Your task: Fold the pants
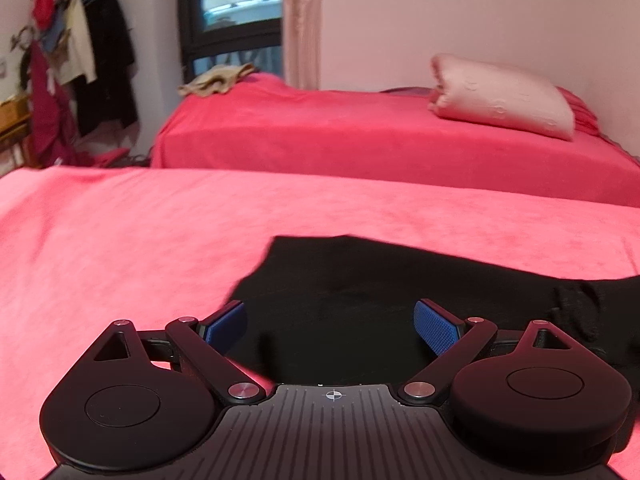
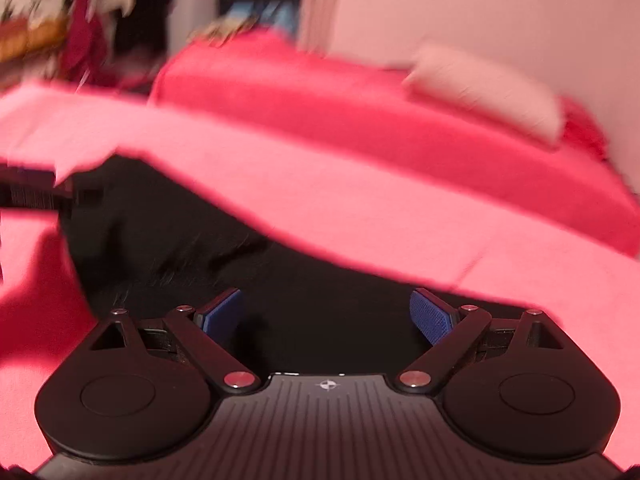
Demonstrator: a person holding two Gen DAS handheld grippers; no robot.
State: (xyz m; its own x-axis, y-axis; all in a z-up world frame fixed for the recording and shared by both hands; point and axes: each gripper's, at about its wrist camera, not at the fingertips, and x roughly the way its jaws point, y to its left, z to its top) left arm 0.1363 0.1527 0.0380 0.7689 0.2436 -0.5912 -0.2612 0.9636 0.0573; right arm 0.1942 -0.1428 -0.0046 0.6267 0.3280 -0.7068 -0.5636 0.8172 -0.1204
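Both grippers, left gripper (image 1: 332,320) and right gripper (image 2: 328,312), stood wide and empty over the black cloth pants (image 1: 360,280) on the near pink-covered bed (image 1: 120,240); pinching matching edges would probably keep the fold square.

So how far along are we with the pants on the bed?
The black pants lie on the near pink bed cover as a compact dark shape, so some folding looks done, though layers can't be counted. Nothing is in hand: left tongs and right tongs are both open over the fabric. Any final fold remains.
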